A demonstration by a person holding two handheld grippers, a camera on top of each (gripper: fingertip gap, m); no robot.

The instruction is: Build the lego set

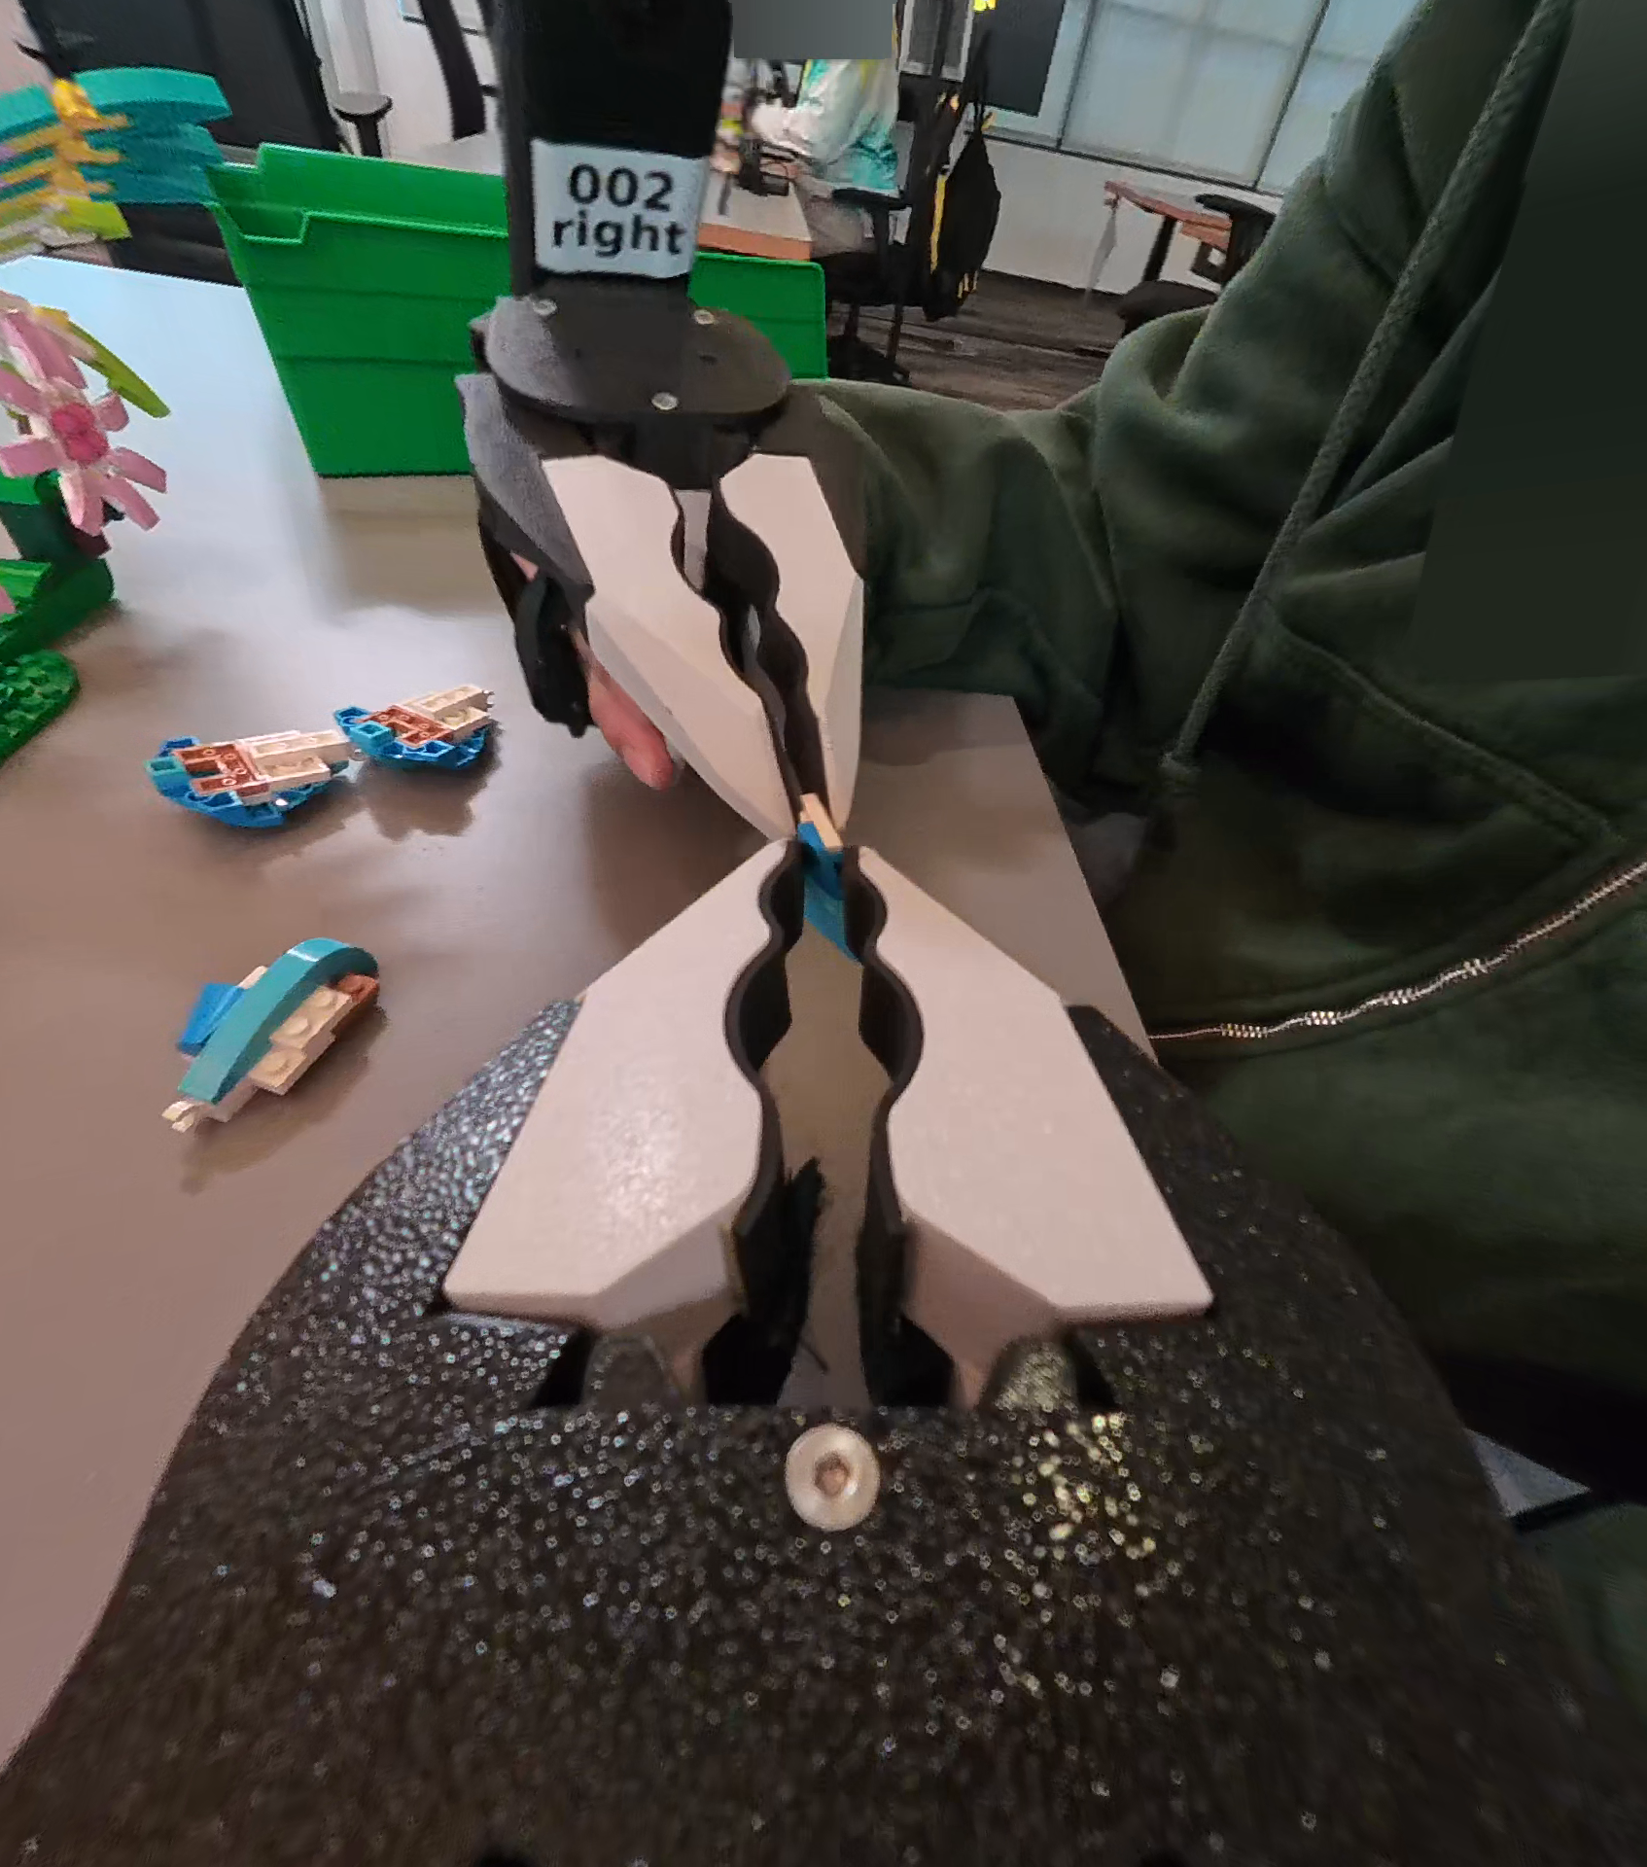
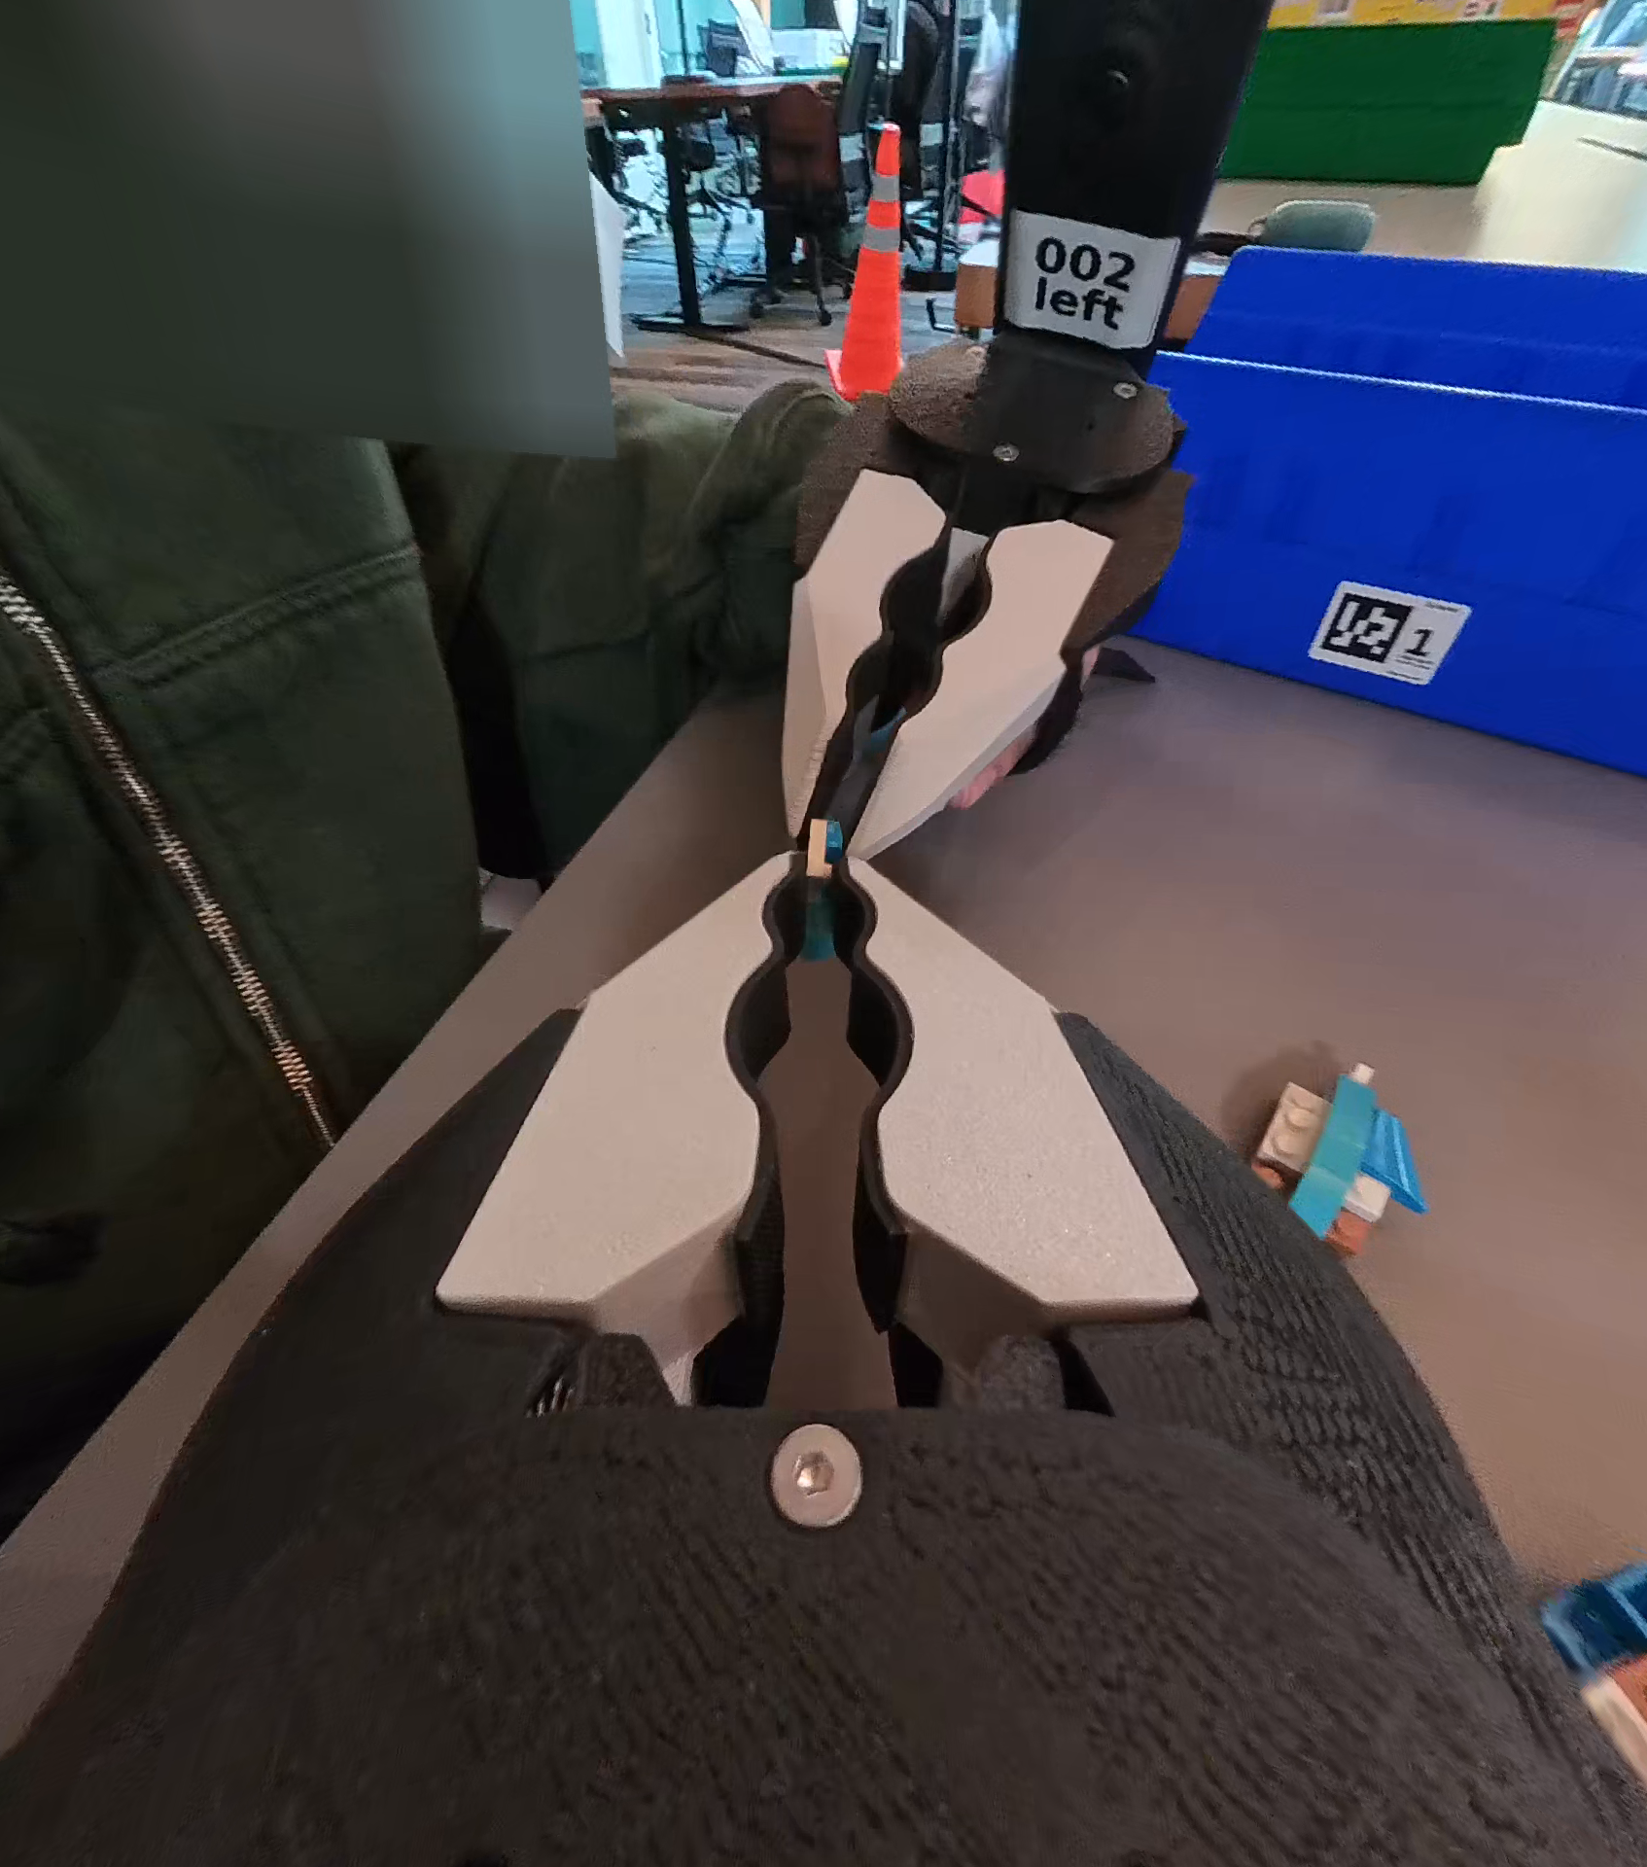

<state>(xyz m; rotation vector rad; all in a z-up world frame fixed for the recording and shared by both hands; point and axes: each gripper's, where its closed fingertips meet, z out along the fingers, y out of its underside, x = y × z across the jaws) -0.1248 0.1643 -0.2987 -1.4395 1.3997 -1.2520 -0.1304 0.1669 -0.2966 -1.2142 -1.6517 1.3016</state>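
My left gripper [image 1: 821,854] and my right gripper [image 2: 825,871] meet tip to tip just above the near edge of the grey table [image 1: 496,909]. The left one is shut on a small blue brick piece [image 1: 825,894], which also shows at its tips in the right wrist view [image 2: 836,839]. The right gripper [image 1: 814,806] comes down from above in the left wrist view and is shut on a small white brick piece [image 1: 820,814], also seen in its own view [image 2: 815,847]. The two pieces touch each other. A teal bit [image 2: 814,942] sits between the right fingers.
Three small blue, white and brown brick models [image 1: 279,1020] [image 1: 254,773] [image 1: 420,722] lie on the table to the left. A green and pink brick flower model [image 1: 1,606] and green bins [image 1: 375,333] stand farther back. A blue bin [image 2: 1466,485] stands at the right. A person in a green hoodie [image 1: 1405,707] sits close. Both grippers' tips are close together, under 4 cm apart.
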